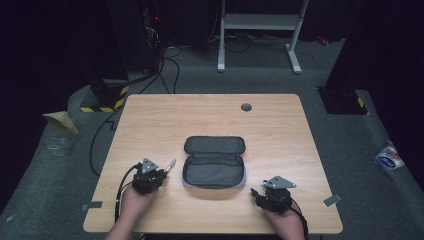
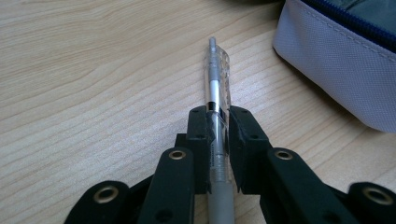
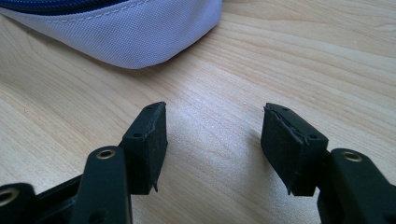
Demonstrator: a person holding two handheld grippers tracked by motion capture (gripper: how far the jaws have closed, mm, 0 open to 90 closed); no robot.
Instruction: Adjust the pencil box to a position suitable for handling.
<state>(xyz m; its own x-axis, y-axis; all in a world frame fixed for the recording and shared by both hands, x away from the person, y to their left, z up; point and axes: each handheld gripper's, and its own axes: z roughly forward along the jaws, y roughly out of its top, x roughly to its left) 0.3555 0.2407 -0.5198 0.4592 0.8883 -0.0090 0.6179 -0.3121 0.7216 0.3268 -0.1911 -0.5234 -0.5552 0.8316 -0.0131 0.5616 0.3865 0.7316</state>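
A clear-barrelled pen [image 2: 217, 79] with a grey grip is clamped between the black jaws of my left gripper [image 2: 218, 122]; its tip points away toward the table. From above, the left gripper [image 1: 161, 172] sits at the table's front left with the pen [image 1: 171, 165] sticking out toward the open grey pencil case [image 1: 214, 162] in the middle. The case's pale fabric corner [image 2: 345, 65] lies just right of the pen. My right gripper [image 1: 254, 193] rests at the front right, open, with nothing between its jaws [image 3: 214, 140]; the case's corner [image 3: 135, 32] lies ahead of it.
The wooden table [image 1: 150, 120] has a round grey cable grommet [image 1: 246, 107] near its back edge. Beyond it stand a white desk frame [image 1: 260, 30] and cables on the dark floor. A blue-and-white packet [image 1: 389, 157] lies on the floor at the right.
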